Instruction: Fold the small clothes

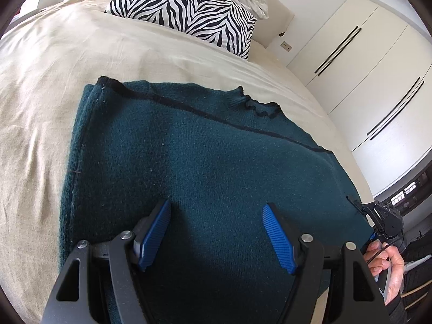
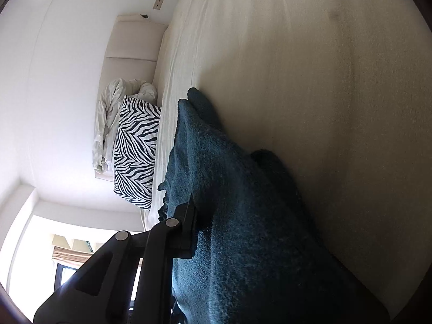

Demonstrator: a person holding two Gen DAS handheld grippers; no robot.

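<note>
On the bed (image 1: 40, 86) lies the teal sweater (image 1: 205, 162): left tongs (image 1: 216, 232) hover apart over its near end, right tongs (image 2: 199, 229) clamped on its edge, zebra pillow (image 1: 186, 10) beyond.

Teal sweater (image 1: 205, 167) lies flat on the beige bed (image 1: 40, 102). Left tongs (image 1: 216, 239) hover over sweater's near part, blue pads (image 1: 155, 239) spread apart, nothing between. Zebra pillow (image 1: 186, 8) beyond sweater; right tongs (image 1: 359, 206) at its right edge.
</note>
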